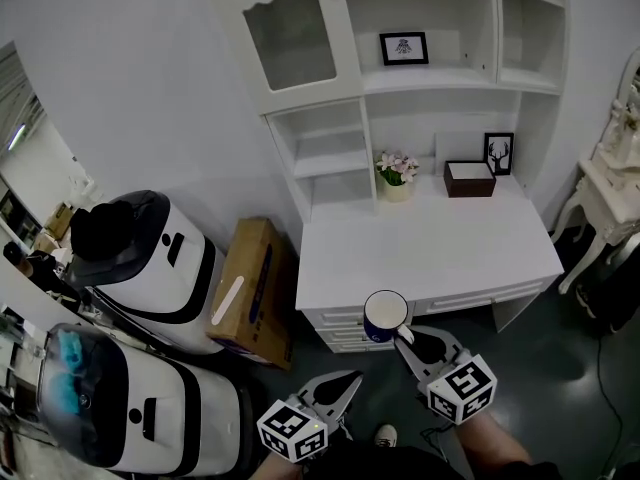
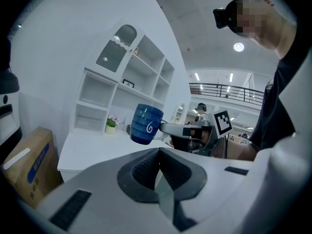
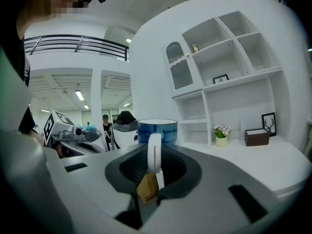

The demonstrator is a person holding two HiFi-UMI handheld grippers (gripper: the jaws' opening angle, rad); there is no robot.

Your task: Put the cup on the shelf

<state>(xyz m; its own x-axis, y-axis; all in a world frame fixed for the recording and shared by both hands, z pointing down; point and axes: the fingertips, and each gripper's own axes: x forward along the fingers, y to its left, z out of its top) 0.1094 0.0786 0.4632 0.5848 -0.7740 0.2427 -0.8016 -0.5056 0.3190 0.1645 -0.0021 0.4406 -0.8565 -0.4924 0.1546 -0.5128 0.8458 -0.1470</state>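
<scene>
A blue cup [image 1: 385, 316] with a white inside hangs upright over the front edge of the white desk [image 1: 430, 243]. My right gripper [image 1: 404, 336] is shut on the cup's white handle [image 3: 154, 151], with a small price tag dangling below it. The cup [image 3: 157, 131] fills the middle of the right gripper view. In the left gripper view the cup [image 2: 146, 124] shows ahead, held from the right. My left gripper [image 1: 350, 383] sits lower and to the left, shut with nothing in it. The white shelf unit [image 1: 430, 28] rises behind the desk.
On the desk stand a small flower pot [image 1: 397, 176], a brown box [image 1: 469, 179] and a framed deer picture [image 1: 498, 152]. A shelf holds another frame [image 1: 404, 48]. A cardboard box [image 1: 252, 290] and two white robots [image 1: 150, 258] stand left. A white side table [image 1: 610, 188] is right.
</scene>
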